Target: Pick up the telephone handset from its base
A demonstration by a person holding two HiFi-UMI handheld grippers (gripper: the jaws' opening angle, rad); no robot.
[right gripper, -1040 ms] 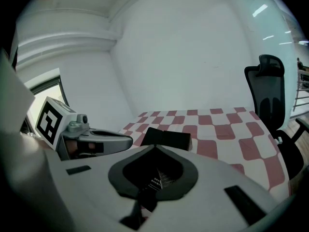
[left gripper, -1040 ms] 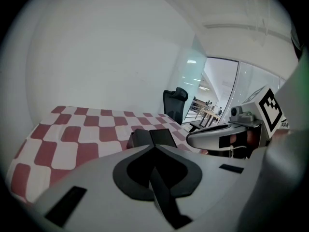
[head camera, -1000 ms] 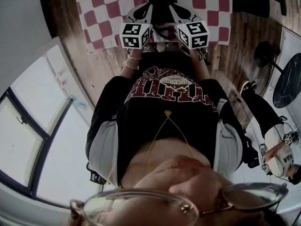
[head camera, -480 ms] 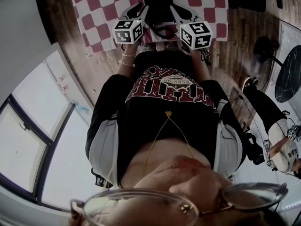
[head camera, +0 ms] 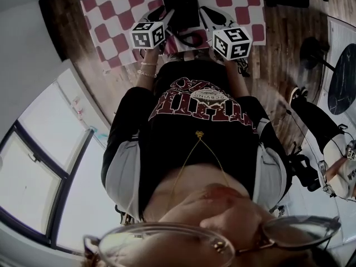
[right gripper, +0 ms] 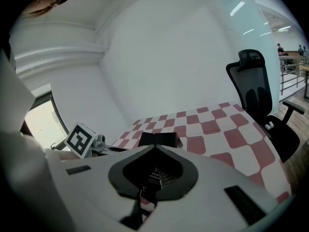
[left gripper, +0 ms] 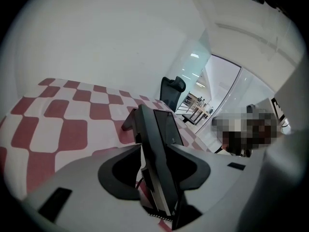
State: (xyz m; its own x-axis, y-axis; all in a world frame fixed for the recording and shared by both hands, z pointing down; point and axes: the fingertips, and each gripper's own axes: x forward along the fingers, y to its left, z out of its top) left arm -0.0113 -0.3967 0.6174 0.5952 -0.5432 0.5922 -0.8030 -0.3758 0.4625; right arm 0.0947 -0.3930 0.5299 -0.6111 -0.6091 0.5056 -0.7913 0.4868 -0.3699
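The black telephone [head camera: 181,4] lies on a red-and-white checkered cloth [head camera: 111,15], straight ahead of me. In the left gripper view I look along its edge, and the black body [left gripper: 161,124] stands between the grey jaws. My left gripper [head camera: 169,15] [left gripper: 155,148] is at the telephone's left side. Its jaws are opening, with the telephone between them and the pads not pressing on it. My right gripper [head camera: 204,11] [right gripper: 154,148] is at the telephone's right side. Its tips meet, and the telephone [right gripper: 158,139] lies just beyond them.
A black office chair [right gripper: 260,91] stands off the cloth's right edge, on a wooden floor [head camera: 278,49]. Another person sits at the far right [head camera: 339,166]. The left gripper's marker cube [right gripper: 79,140] shows in the right gripper view. White walls lie behind the cloth.
Both marker cubes have shifted up the head view toward the telephone, and the left one has also moved left. More of the telephone shows between the two grippers.
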